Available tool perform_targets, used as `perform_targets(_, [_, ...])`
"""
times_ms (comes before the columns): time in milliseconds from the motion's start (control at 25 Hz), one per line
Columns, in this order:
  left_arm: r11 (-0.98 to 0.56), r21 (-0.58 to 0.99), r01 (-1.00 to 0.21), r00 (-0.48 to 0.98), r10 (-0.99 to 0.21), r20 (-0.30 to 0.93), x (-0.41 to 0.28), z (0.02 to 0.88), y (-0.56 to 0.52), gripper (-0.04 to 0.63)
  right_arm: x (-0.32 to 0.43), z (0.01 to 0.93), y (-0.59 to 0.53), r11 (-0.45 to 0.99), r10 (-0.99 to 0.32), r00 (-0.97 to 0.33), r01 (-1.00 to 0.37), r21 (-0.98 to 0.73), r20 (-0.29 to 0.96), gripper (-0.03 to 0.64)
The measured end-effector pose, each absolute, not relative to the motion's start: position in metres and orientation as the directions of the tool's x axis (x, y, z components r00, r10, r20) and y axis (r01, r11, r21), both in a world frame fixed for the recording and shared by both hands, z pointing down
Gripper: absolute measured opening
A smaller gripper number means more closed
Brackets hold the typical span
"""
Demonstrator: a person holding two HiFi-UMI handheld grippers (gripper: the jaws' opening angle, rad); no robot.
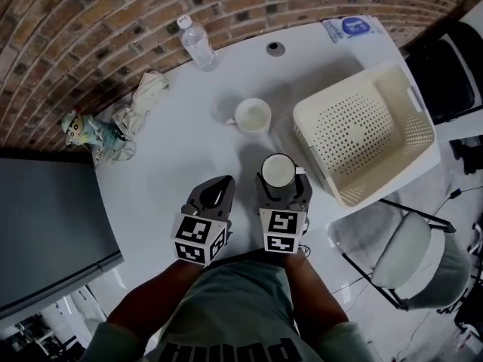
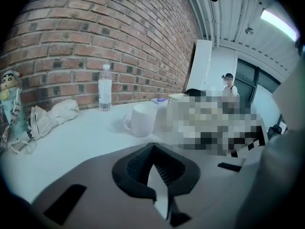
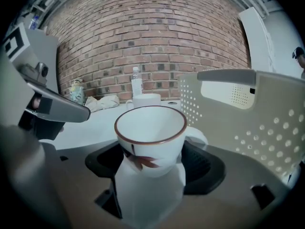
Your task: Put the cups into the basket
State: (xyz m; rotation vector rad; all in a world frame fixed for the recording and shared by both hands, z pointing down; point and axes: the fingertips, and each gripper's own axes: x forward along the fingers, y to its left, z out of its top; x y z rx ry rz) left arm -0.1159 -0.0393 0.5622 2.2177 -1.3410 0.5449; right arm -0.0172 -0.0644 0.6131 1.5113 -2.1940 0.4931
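From the head view, the desk (image 1: pixel 189 157) carried two cups, one basket, one water bottle (image 1: pixel 198 45), one figurine (image 1: pixel 79 130) and one crumpled pale bundle (image 1: pixel 139 104). The plain white mug (image 1: pixel 253 116) stood near the middle. The brown-rimmed cup (image 1: pixel 278 171) stood nearer the person, just beside the near wall of the empty basket (image 1: pixel 355 134). It covered the tips of the right gripper (image 1: pixel 281 181), so its jaws could not be read from above. The left gripper (image 1: pixel 225 181) was just beside the right one, its jaws drawn to a point. In the left gripper view those jaws were pressed together with nothing between them. The mug stood ahead on the desk, and a masked patch hid most of the basket, leaving only one corner. In the right gripper view the jaws stood spread wide, flanking the brown-rimmed cup without pinching it. The cup sat on the desk between them, outside the basket. Behind it the mug showed only its rim. The basket was cut off at the right edge and the left gripper at the left.
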Motion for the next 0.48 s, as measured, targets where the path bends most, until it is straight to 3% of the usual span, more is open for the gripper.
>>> perform_targets(480, [-0.395, 0.205, -0.896, 0.437, -0.696, 0.570, -0.119, 0.566, -0.046, 0.003, -0.023, 0.615, -0.082, 0.353, -0.804, -0.309, -0.936, -0.010, 0.508, 0.368])
